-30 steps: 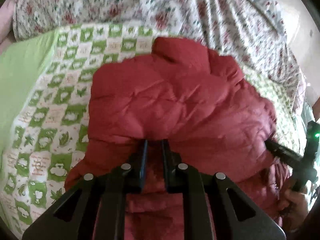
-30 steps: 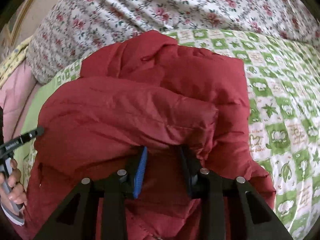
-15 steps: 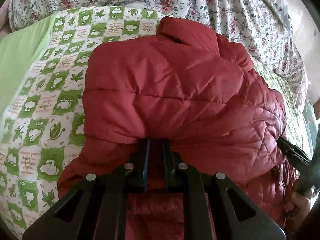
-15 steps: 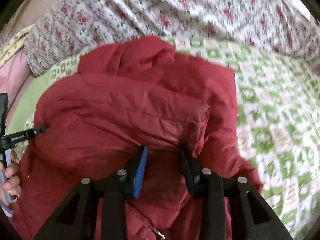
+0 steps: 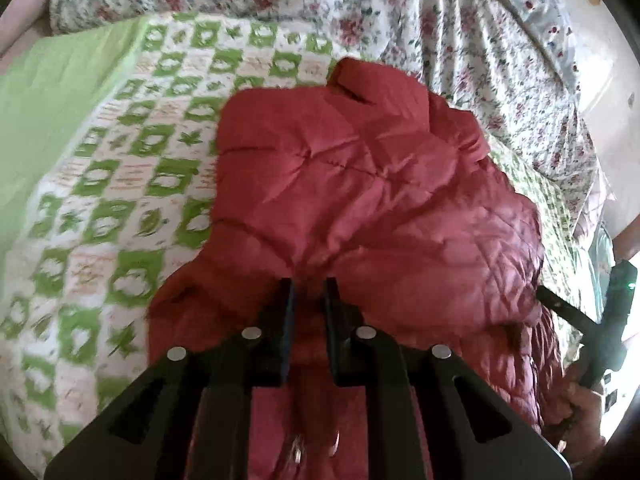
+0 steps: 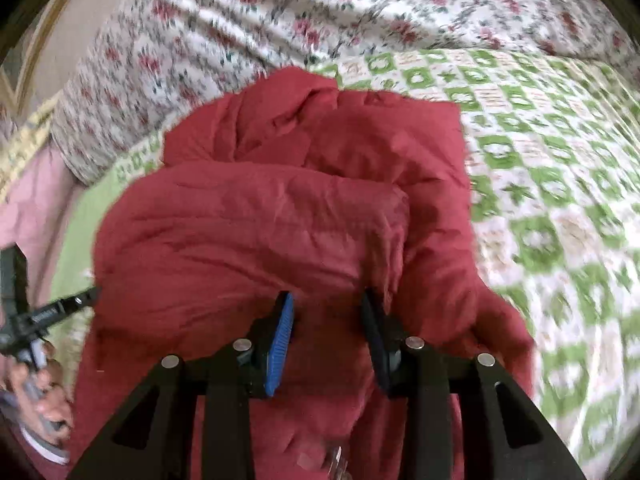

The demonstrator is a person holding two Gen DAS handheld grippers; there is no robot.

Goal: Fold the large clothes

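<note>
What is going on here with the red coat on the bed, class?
A person is folding a red padded jacket on a bed covered by a green-and-white checked quilt, holding a gripper in each hand. The left gripper is pinched on the jacket's near edge. The right gripper also clamps a thick bunch of the fabric. The near part is lifted and doubled over the rest, so the fold is under way, not finished. A floral sheet lies beyond.

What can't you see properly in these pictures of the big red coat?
- Bed under the red coat: hidden by the coat, both views.
- Coat's bottom edge: behind the left tongs and right tongs, cut off below.
- Green checked quilt: pattern blurred, right view.
- Metal bits: too small, left view.
</note>
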